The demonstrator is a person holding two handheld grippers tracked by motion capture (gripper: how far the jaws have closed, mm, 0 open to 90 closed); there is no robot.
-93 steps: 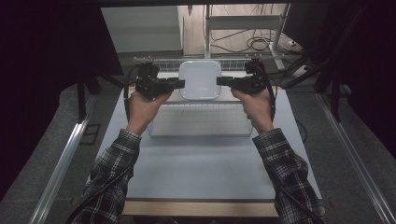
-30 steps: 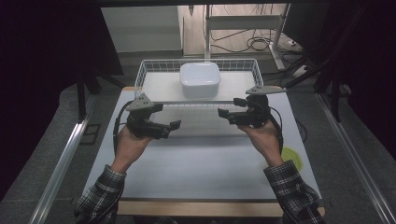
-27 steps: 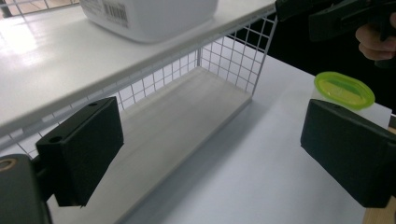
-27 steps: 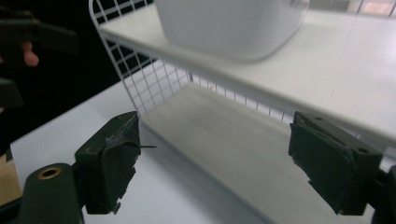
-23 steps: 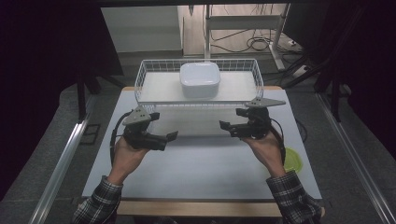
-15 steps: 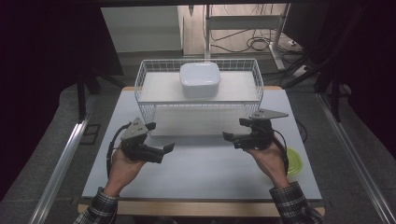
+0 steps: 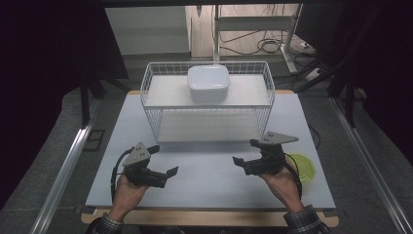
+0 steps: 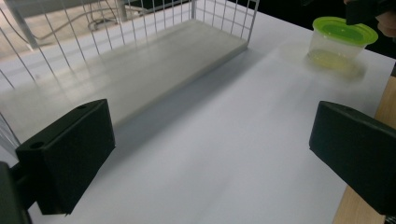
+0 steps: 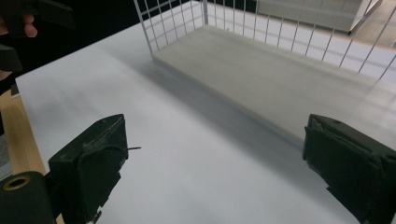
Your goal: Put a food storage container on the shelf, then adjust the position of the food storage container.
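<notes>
In the high view the left gripper [image 7: 164, 161] sits in the lower left of the frame, over the white table [image 7: 204, 185], and the right gripper [image 7: 245, 155] sits in the lower right, each carried by a hand that enters from the bottom edge. Both point inward toward the middle of the frame and both are well apart from the wire rack. The left gripper's jaws stand wide apart with nothing between them; in the left gripper view only bare table surface lies in the gap. The right gripper's jaws have just been opening and also stand wide, with nothing between them but the table in the right gripper view. The white lidded box [image 7: 208, 83] rests on the upper shelf of the white wire rack [image 7: 207, 124] in the upper middle of the high view, untouched by either gripper. A clear cup with a green lid [image 7: 303, 166] stands on the table at the right, just behind the right hand; in the left gripper view the same cup [image 8: 343, 44] appears in the upper right corner, beyond the rack's lower shelf [image 8: 116, 79].
</notes>
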